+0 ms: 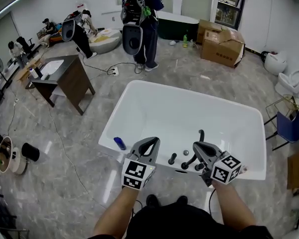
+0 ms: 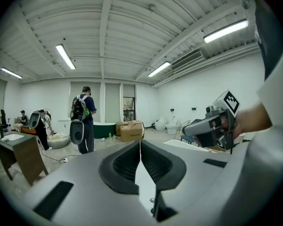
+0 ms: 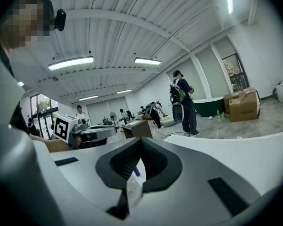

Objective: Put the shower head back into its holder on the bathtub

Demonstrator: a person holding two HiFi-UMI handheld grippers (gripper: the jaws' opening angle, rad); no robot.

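The white bathtub (image 1: pixel 139 91) lies just ahead of me. On its near rim stand black fittings: a knob (image 1: pixel 173 158), a tap (image 1: pixel 188 162) and a slim curved black piece (image 1: pixel 201 135) that rises above them. I cannot tell which one is the shower head. My left gripper (image 1: pixel 153 141) hovers over the near rim, left of the fittings, with its jaws pressed together and nothing between them (image 2: pixel 140 141). Just right of the fittings, my right gripper (image 1: pixel 197 146) has its tips touching and holds nothing (image 3: pixel 140 140). Both point out across the room.
A small blue object (image 1: pixel 119 143) lies on the tub's near left rim. A person with a backpack (image 1: pixel 139 14) stands beyond the tub. A dark wooden vanity (image 1: pixel 65 78) is at the left, cardboard boxes (image 1: pixel 222 44) at the back right, toilets (image 1: pixel 288 82) and a blue chair (image 1: pixel 294 126) at the right.
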